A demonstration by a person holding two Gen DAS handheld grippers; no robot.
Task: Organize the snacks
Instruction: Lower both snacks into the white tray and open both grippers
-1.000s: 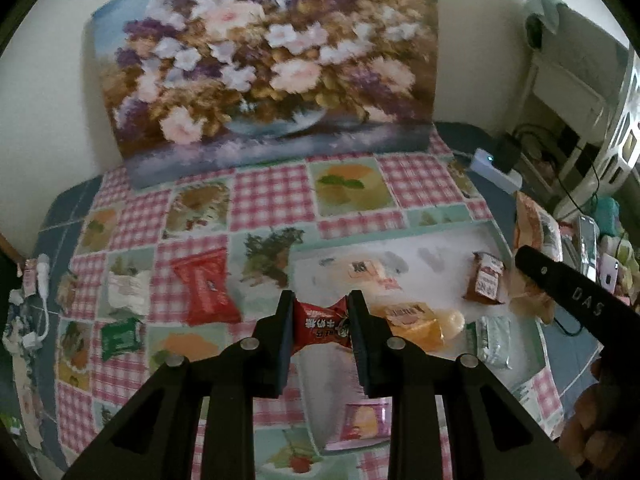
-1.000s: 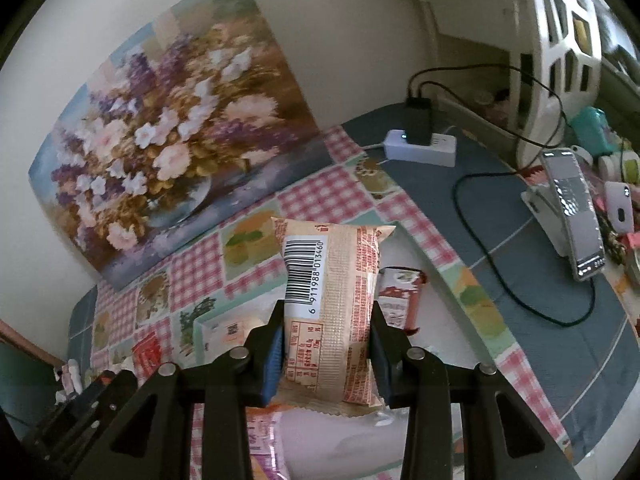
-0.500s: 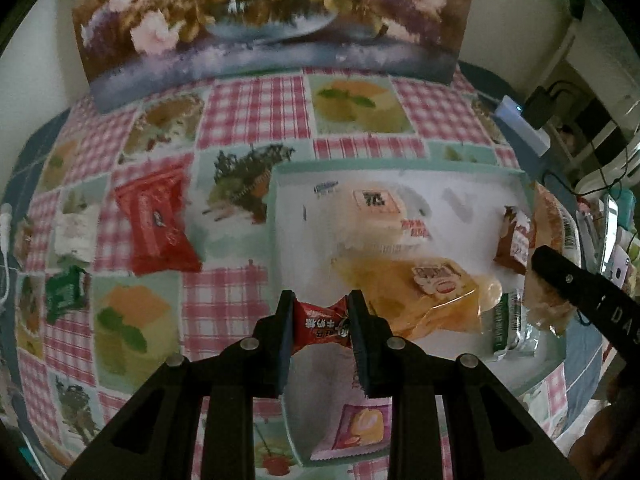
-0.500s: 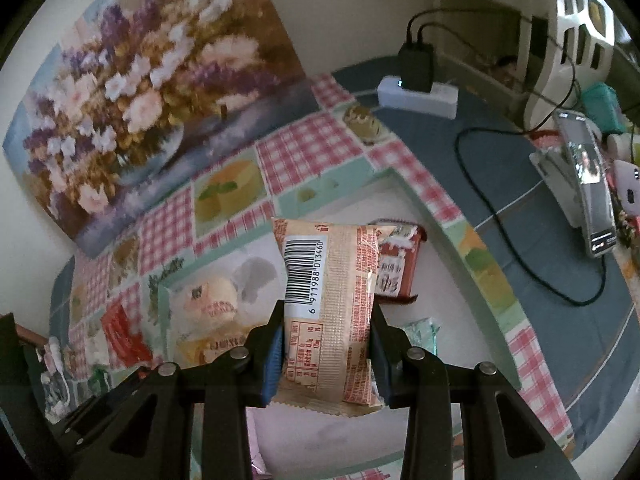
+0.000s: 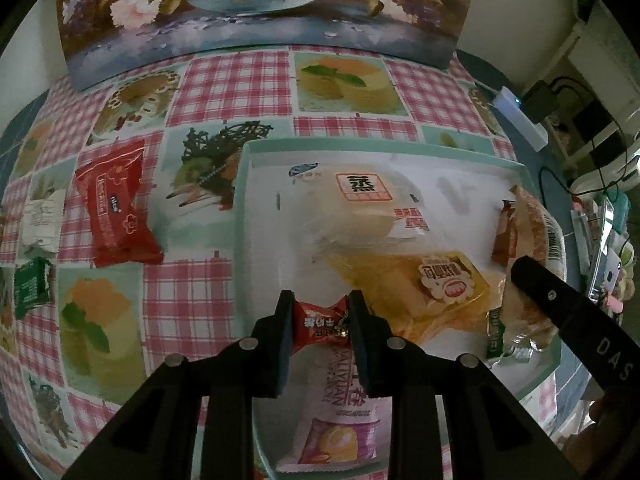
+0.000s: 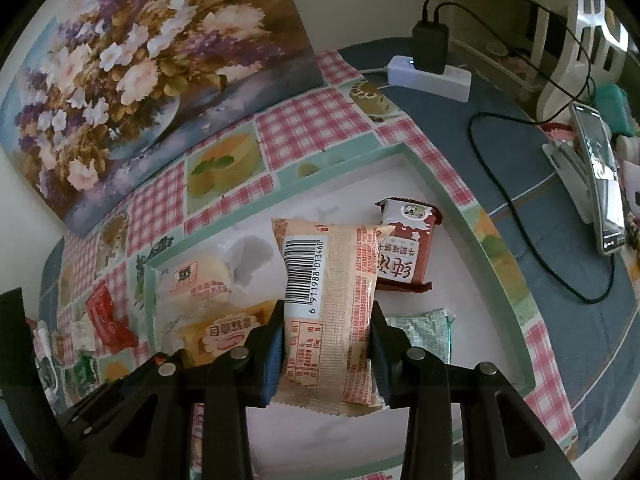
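Note:
My left gripper (image 5: 320, 318) is shut on a small red candy (image 5: 320, 322) and holds it over the near left part of the white tray (image 5: 256, 200). My right gripper (image 6: 326, 332) is shut on a peach-coloured snack packet (image 6: 332, 300) with a barcode, held above the tray (image 6: 460, 208). In the tray lie a clear bun packet (image 5: 356, 208), a yellow cake packet (image 5: 420, 288), a brown packet (image 6: 404, 256), a green packet (image 6: 424, 328) and a pink packet (image 5: 340, 424).
A red packet (image 5: 114, 208), a white packet (image 5: 42, 220) and a green packet (image 5: 32, 288) lie on the checked cloth left of the tray. A flower painting (image 6: 140, 60) leans on the wall. A power strip (image 6: 430, 76), cables and a phone (image 6: 600, 176) lie at the right.
Both grippers have come down and forward over the tray with their snacks; the tray looks larger in both views. The grips are unchanged.

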